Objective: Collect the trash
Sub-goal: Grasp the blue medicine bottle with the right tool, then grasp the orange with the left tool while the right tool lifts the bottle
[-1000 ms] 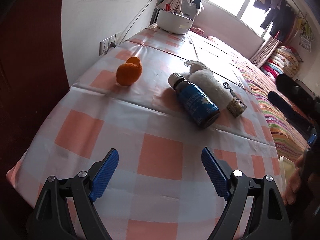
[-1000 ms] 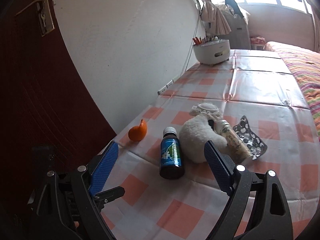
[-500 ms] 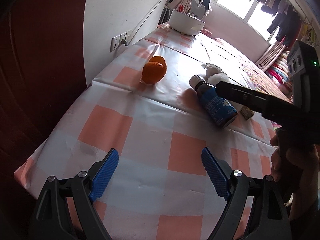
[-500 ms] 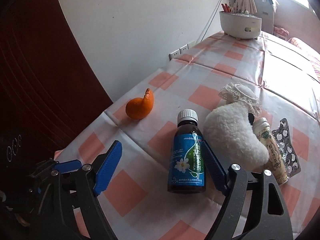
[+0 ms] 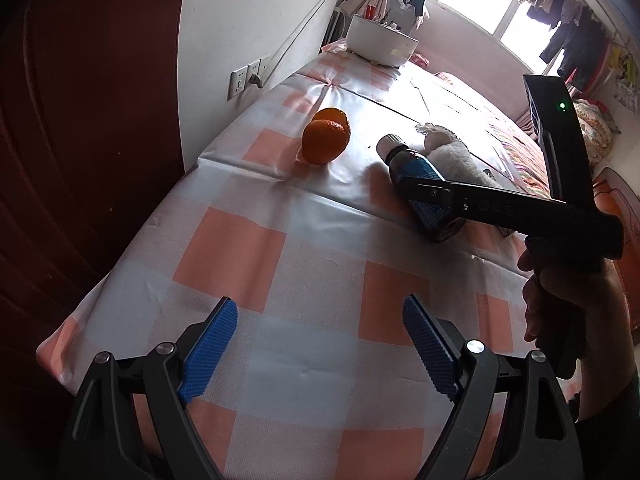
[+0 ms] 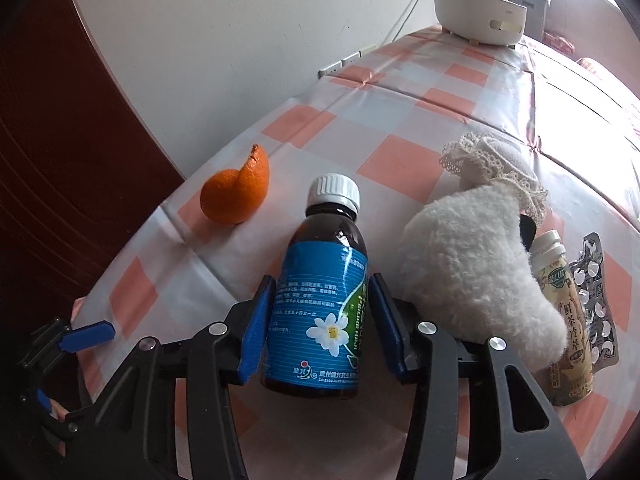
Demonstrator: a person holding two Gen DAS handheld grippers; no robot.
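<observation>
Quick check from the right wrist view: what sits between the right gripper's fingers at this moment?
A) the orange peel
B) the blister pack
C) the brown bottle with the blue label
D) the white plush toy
C: the blue fingers of the right gripper flank the bottle on both sides of its label and have just been closing on it, while the peel, the toy and the blister pack lie clear.

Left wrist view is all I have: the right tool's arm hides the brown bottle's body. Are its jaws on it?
Observer: Yes. The jaws of the right gripper have just been closing and press both sides of the brown bottle.
Operator: Anything behind the plush toy?
Observer: A small tea bottle and an emptied blister pack lie beside it.
Operator: Is the orange whole?
Observer: No, a torn flap of peel sticks up from it.
</observation>
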